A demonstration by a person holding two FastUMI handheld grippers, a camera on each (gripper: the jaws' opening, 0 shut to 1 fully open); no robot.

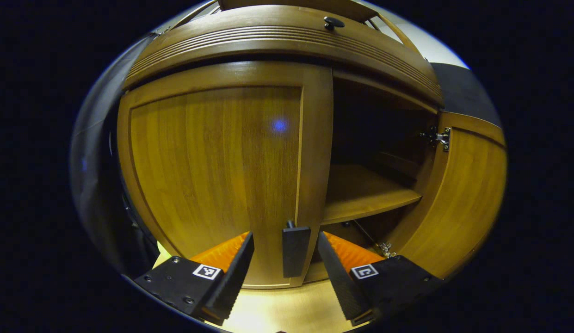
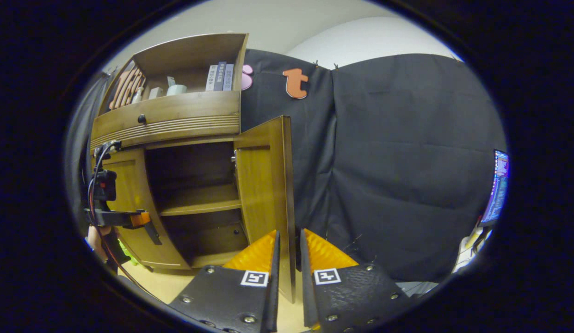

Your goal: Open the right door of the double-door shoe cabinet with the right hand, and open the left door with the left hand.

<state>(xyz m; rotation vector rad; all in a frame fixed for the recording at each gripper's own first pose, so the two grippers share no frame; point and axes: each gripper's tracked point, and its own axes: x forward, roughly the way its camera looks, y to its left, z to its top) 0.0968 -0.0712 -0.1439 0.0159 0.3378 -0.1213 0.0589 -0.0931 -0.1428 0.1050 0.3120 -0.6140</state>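
The brown wooden shoe cabinet (image 2: 166, 125) stands on a pale wooden floor (image 1: 287, 305). Its right door (image 2: 266, 194) is swung wide open, and dark shelves show inside. The right gripper (image 2: 287, 259) has its two black and orange fingers close together around the free edge of that door. The edge sits in the thin gap between them, but it is hard to tell if both fingers press on it.

The left door (image 1: 212, 175) is shut. The left gripper (image 1: 286, 256) is wide open, and a small dark handle (image 1: 295, 249) at the door's inner edge, low down, stands between its fingers. Nothing is held yet.

The left gripper likely needs to close on the handle and pull. If it closes too far forward or off to one side, the fingers may slip off the small handle. A pull straight out, not along the door's swing, could also drag the fingers off.
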